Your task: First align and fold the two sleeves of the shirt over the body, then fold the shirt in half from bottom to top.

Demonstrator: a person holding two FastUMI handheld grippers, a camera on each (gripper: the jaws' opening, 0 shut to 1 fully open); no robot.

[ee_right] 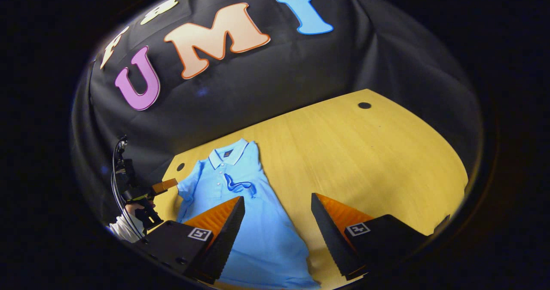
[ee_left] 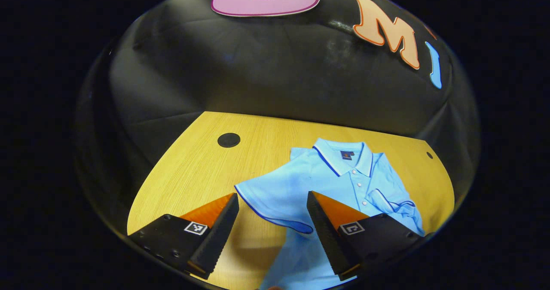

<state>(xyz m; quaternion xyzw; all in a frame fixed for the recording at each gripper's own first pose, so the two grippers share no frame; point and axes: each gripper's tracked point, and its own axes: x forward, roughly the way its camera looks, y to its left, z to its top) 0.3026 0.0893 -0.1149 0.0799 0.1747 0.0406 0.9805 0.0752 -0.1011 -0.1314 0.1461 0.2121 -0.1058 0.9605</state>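
On wooden table (ee_left: 193, 169), blue polo shirt (ee_left: 300, 187) flat, one sleeve (ee_right: 240, 186) folded over, both jaws apart

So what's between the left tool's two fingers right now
In the left gripper view, the open left tool frames the shirt's spread sleeve lying flat on the table; the fingers aren't touching it.
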